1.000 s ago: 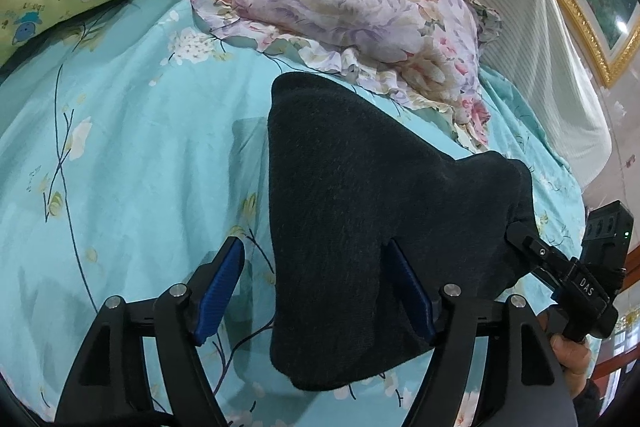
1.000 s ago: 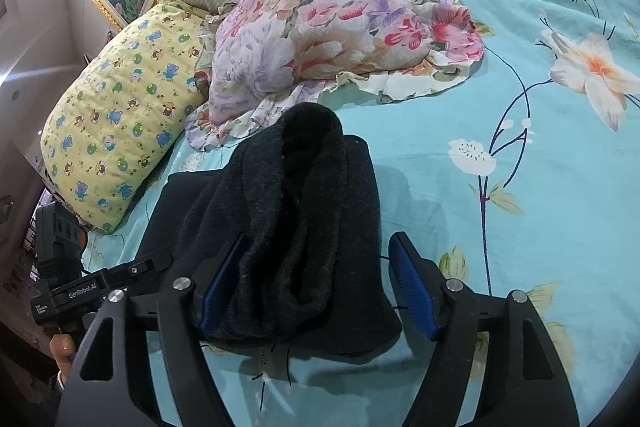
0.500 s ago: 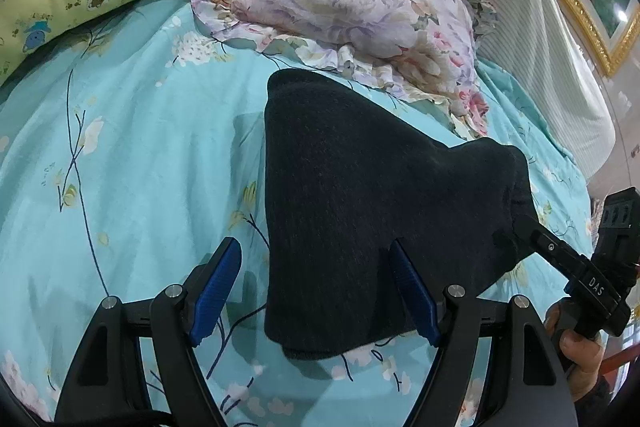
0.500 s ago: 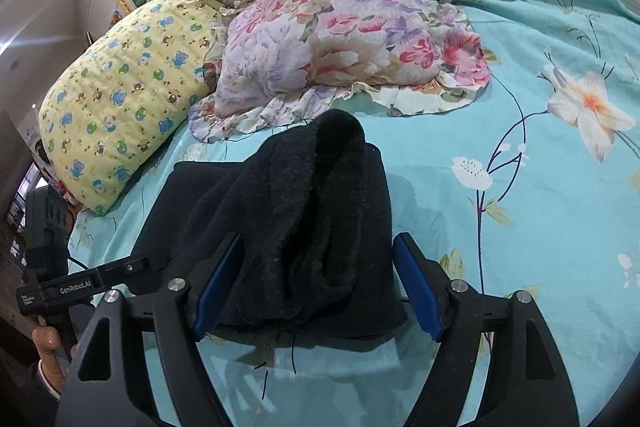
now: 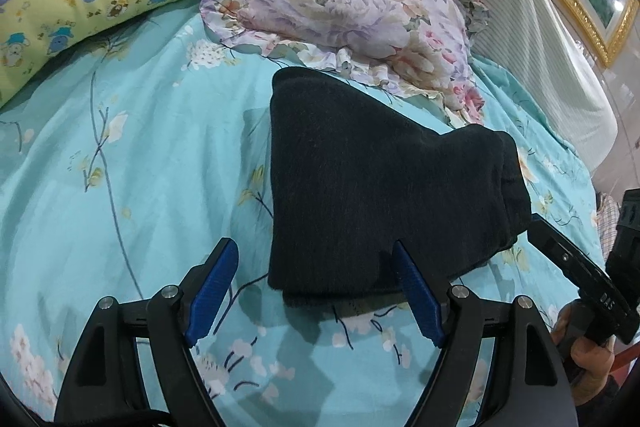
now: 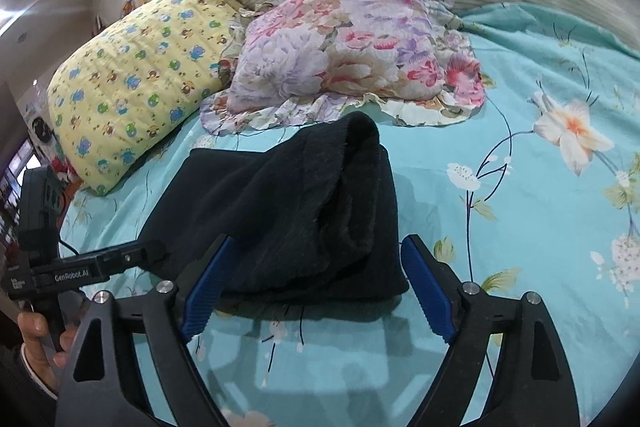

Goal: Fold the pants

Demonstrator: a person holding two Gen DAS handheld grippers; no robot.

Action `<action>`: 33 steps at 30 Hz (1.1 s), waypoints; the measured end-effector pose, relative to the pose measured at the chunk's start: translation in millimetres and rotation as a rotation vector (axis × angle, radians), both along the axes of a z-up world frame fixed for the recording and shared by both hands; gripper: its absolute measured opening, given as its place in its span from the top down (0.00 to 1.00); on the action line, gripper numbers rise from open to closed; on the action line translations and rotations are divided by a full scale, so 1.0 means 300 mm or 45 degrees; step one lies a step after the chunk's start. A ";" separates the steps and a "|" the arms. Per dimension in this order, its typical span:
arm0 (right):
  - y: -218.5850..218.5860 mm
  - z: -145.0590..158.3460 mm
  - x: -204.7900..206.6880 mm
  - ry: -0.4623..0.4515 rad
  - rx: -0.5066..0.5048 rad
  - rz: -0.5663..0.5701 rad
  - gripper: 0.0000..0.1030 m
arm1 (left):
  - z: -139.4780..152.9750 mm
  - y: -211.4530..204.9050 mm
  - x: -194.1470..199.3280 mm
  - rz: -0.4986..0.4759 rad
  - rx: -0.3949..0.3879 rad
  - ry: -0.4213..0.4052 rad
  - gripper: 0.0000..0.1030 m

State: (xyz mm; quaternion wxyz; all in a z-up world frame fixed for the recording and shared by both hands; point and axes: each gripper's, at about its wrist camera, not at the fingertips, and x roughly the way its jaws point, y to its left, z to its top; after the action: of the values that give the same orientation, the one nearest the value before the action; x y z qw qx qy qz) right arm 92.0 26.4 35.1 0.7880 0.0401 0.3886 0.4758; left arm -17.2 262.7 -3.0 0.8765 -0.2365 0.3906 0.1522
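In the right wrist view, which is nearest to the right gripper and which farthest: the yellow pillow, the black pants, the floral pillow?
From the right gripper:
1. Black pants, just ahead on the sheet.
2. Floral pillow, behind the pants, centre.
3. Yellow pillow, far left; its near corner comes close, so 2 and 3 are nearly tied.

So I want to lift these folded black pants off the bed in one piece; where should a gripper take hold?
Take the pants at the thick near edge, straight ahead of the open right gripper: the stacked layers end there, facing it.
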 end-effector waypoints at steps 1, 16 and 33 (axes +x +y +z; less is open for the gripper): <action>-0.003 0.006 -0.011 -0.017 -0.004 0.004 0.16 | 0.004 -0.005 -0.013 0.010 0.006 -0.003 0.22; -0.018 0.022 -0.168 -0.242 -0.038 0.050 0.05 | 0.039 -0.125 -0.108 0.010 0.243 -0.066 0.20; -0.022 -0.007 -0.210 -0.299 0.022 0.043 0.03 | -0.012 -0.162 -0.108 0.055 0.346 -0.071 0.19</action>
State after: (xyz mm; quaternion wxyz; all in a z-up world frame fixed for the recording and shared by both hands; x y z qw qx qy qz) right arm 29.2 19.9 32.9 0.8197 -0.0158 0.2899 0.4938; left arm -49.5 214.0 -6.5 0.9075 -0.1281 0.3366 0.2160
